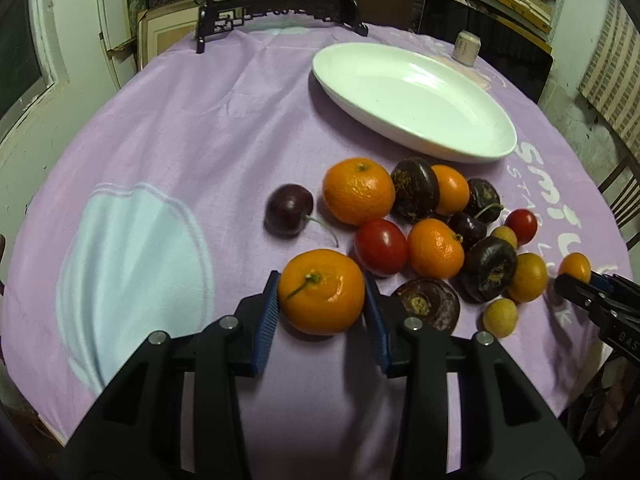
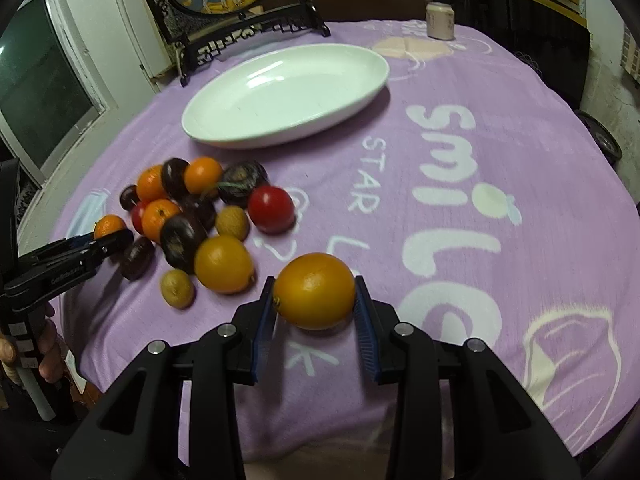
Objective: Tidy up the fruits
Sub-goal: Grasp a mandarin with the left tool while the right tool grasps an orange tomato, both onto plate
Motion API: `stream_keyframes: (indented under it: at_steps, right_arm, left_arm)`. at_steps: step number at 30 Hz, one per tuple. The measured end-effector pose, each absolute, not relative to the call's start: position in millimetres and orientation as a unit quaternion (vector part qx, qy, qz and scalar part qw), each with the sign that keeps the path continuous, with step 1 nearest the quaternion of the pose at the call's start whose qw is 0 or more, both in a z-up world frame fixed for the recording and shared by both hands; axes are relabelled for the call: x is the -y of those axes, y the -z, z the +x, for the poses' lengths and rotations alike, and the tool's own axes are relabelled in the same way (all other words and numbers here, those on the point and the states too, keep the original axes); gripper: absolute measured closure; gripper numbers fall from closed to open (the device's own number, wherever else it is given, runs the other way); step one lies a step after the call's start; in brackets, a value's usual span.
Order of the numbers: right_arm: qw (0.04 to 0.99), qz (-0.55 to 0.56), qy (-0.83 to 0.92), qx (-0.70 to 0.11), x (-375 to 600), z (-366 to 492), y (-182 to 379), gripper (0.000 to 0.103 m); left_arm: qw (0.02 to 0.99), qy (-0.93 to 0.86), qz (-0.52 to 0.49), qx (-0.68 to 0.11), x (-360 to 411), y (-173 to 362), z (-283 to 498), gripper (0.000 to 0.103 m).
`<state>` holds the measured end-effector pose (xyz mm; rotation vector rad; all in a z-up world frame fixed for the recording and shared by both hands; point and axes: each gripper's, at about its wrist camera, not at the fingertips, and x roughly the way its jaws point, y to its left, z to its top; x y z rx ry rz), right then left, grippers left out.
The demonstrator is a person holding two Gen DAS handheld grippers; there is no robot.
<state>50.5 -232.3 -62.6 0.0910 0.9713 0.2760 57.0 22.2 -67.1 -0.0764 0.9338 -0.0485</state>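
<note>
My left gripper (image 1: 321, 300) is shut on an orange mandarin (image 1: 322, 292) with a green stem, which sits on the purple cloth at the near left of the fruit pile (image 1: 432, 216). The pile holds mandarins, red tomatoes, dark water chestnuts, a cherry (image 1: 289, 210) and small yellow fruits. My right gripper (image 2: 315, 294) is shut on a yellow-orange round fruit (image 2: 315, 290), to the right of the pile. In the left wrist view the right gripper (image 1: 576, 284) shows at the right edge. A white oval dish (image 1: 412, 100) (image 2: 288, 96) lies empty beyond the pile.
A black carved stand (image 2: 248, 36) with a round picture stands at the table's far edge. A small pale jar (image 1: 466, 48) (image 2: 440, 20) sits at the back right. A person's hand (image 2: 48, 344) holds the left tool. The purple cloth (image 2: 480, 240) drapes over the round table's edges.
</note>
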Motion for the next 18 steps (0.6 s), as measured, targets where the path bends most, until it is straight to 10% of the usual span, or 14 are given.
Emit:
stream_keyframes:
  at_steps: [8, 18]
  right_arm:
    - [0.879, 0.03, -0.139, -0.456, 226, 74, 47, 0.065]
    - [0.872, 0.002, -0.164, -0.461, 183, 265, 8, 0.065]
  left_arm:
    - [0.91, 0.027, -0.02, -0.413, -27, 19, 69, 0.063]
    - [0.902, 0.035, -0.008, -0.43, 2, -24, 266, 0.063]
